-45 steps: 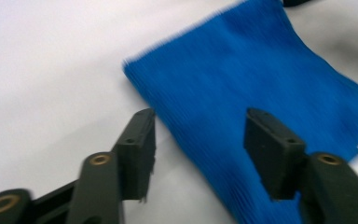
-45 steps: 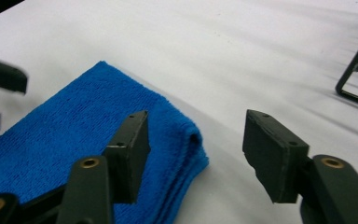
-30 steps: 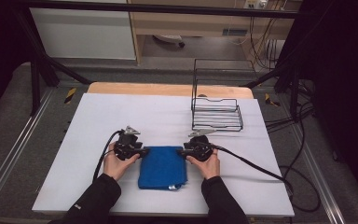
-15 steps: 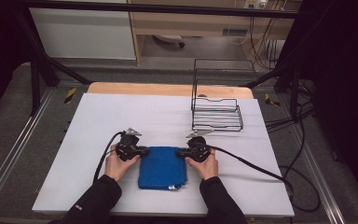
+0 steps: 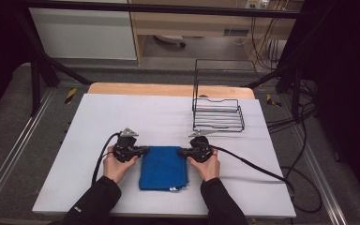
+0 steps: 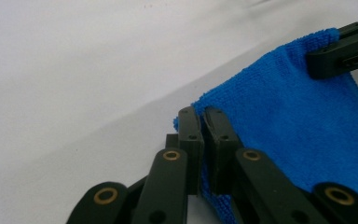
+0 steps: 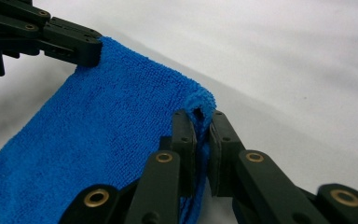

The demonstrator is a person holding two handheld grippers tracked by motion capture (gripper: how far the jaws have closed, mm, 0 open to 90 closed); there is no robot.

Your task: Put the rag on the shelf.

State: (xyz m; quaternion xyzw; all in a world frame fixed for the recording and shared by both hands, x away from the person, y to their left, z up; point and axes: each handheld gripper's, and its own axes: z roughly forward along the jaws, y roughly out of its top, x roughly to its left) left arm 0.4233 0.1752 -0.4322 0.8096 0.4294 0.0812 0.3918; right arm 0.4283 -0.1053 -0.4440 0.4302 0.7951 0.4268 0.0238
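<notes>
High view: a folded blue cloth (image 5: 163, 167) lies on the white table (image 5: 122, 117), low and centre in the frame, between the person's two hands. The left gripper (image 5: 143, 150) meets the cloth's upper left corner and the right gripper (image 5: 182, 152) its upper right corner. A black wire rack (image 5: 217, 111) stands well apart, in the upper right (a cable trails off from each gripper). Left gripper view: the left gripper (image 6: 203, 112) has its jaws clamped on a corner of the blue cloth (image 6: 289, 126), which rises toward the right gripper (image 6: 313, 59) at upper right. Right gripper view: the right gripper (image 7: 198, 114) has its jaws pinched on the blue cloth (image 7: 112, 126) at a folded corner; the left gripper (image 7: 93, 53) at upper left grips the far corner.
</notes>
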